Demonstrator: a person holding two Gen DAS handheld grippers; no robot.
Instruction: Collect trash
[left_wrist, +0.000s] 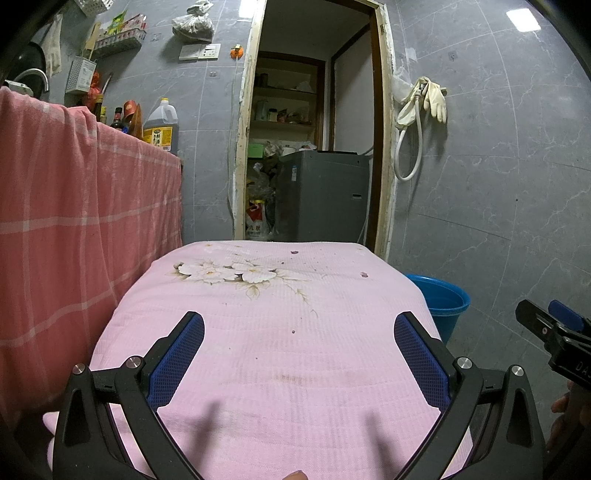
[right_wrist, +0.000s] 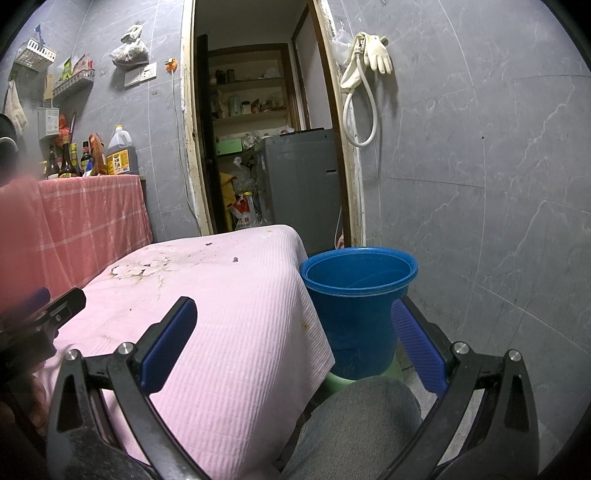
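A: Where's the trash?

B: Only small dark scraps (left_wrist: 294, 253) dot the pink-clothed counter (left_wrist: 280, 354); the blue bucket (right_wrist: 356, 295) beside it looks empty.

A: And the tongs?

B: Left tongs (left_wrist: 299, 332) and right tongs (right_wrist: 295, 317) gape wide, holding nothing. Cleared or barely littered: can't tell.
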